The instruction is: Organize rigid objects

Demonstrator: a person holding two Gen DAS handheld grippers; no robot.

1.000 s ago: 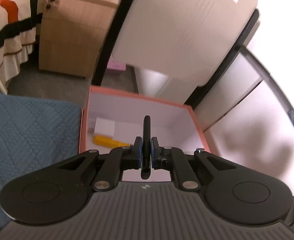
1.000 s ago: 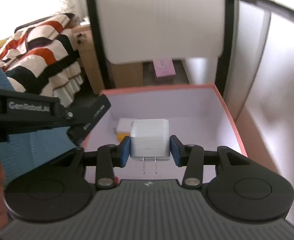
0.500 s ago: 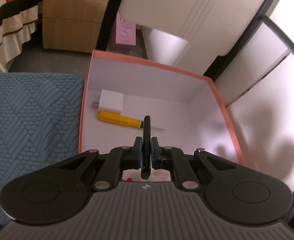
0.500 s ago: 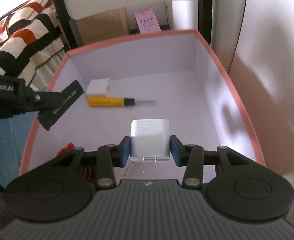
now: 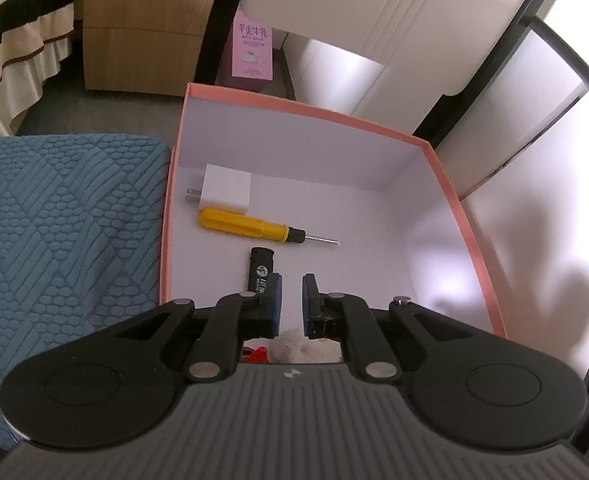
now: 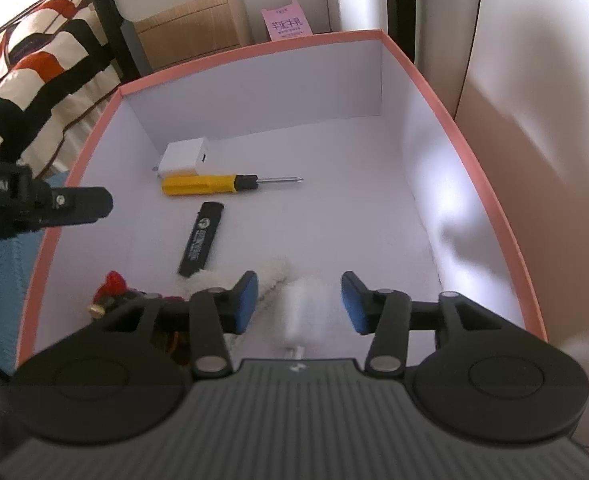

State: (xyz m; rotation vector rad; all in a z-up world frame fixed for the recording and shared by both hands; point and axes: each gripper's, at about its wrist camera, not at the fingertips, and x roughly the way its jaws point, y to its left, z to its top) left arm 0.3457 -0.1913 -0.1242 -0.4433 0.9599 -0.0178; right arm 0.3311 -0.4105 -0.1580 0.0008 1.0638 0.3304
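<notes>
In the left wrist view we see our left gripper [image 5: 291,300] released, jaws apart low in the frame over the pink-rimmed box [image 5: 326,114], with the black lighter [image 5: 260,267] lying on the box floor at centre just by the left pad, the yellow screwdriver [image 5: 254,229] above it and a white charger [image 5: 225,193] further up left. In the right wrist view our right gripper [image 6: 300,304] is also spread wide, and a blurred white plug [image 6: 308,316] sits loose between its pads at lower centre, while the lighter [image 6: 202,240], screwdriver [image 6: 214,184] and charger [image 6: 184,156] lie in the box's [image 6: 254,50] left half
</notes>
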